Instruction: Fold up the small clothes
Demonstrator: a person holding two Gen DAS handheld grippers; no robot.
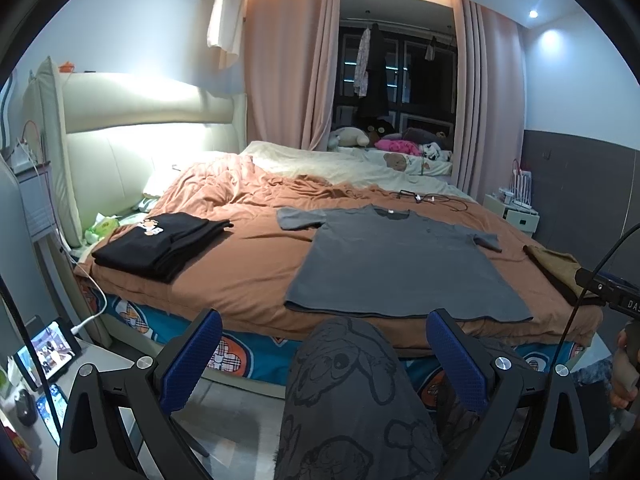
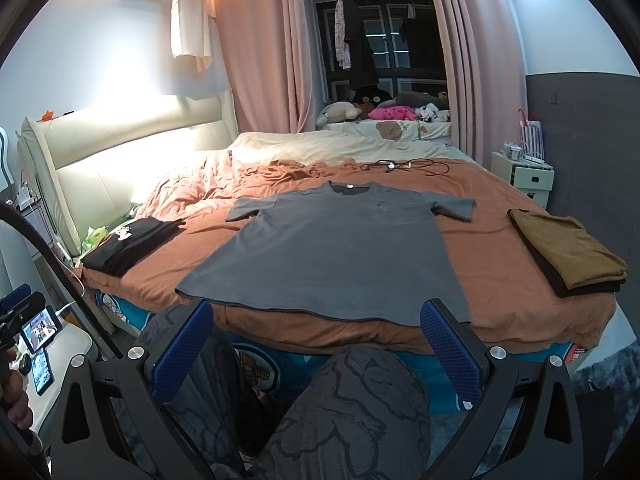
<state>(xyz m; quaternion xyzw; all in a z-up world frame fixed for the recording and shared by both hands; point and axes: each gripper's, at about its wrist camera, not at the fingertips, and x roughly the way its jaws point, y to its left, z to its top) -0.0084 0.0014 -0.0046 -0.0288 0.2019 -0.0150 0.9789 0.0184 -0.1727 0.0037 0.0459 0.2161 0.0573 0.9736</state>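
Observation:
A grey T-shirt [image 1: 400,264] [image 2: 332,252] lies spread flat on the orange bedspread [image 1: 248,268] [image 2: 512,292], collar away from me, hem at the near bed edge. My left gripper [image 1: 324,354] is open and held back from the bed, above a person's patterned trouser knee [image 1: 352,392]. My right gripper [image 2: 316,344] is also open, short of the shirt's hem, with nothing between its blue pads [image 2: 450,354]. Both are apart from the shirt.
A folded black stack [image 1: 160,244] [image 2: 128,248] sits on the bed's left. A folded brown-and-black stack [image 2: 568,256] [image 1: 556,268] lies on the right. Cables [image 2: 400,166] rest behind the shirt. A side table with phones [image 1: 44,356] stands at lower left, a white nightstand [image 2: 524,176] at far right.

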